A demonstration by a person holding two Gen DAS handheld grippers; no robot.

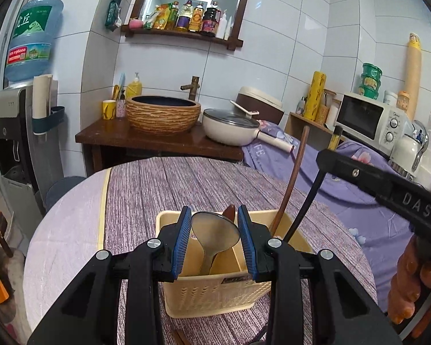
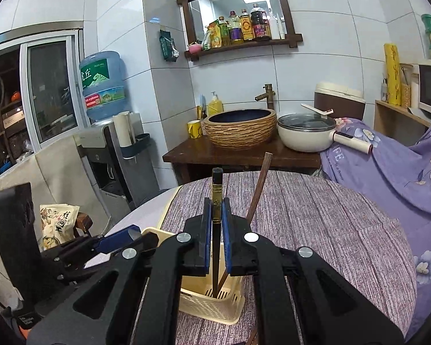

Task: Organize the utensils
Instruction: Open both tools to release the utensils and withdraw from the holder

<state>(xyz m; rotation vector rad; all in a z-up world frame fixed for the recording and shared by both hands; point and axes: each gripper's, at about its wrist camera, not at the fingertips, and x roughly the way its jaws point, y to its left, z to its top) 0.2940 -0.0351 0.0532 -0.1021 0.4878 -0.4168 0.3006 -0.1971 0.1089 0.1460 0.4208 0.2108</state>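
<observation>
Cream plastic forms the perforated utensil basket (image 1: 215, 293), which stands on a striped purple table mat (image 1: 163, 189) directly beneath the left gripper (image 1: 214, 237). In the left wrist view, this gripper's blue-padded jaws stand apart on either side of a metal ladle (image 1: 215, 231); the ladle bowl sits between the pads, and contact with either pad cannot be confirmed. The ladle handle runs down into the basket's near compartment. A brown wooden chopstick (image 1: 290, 184) leans out of the basket's far right compartment, tilted to the right. A black chopstick (image 1: 304, 204) descends toward the same side of the basket from the right gripper, whose body enters from the right edge. In the right wrist view, the right gripper (image 2: 216, 230) is clamped on the black chopstick (image 2: 216, 192), which is held upright; its gold-banded upper end projects above the pads and its lower end reaches into the basket (image 2: 212, 302). The brown chopstick (image 2: 258, 187) leans just beside it. The left gripper (image 2: 120, 241) appears at lower left, above the basket's left side.
</observation>
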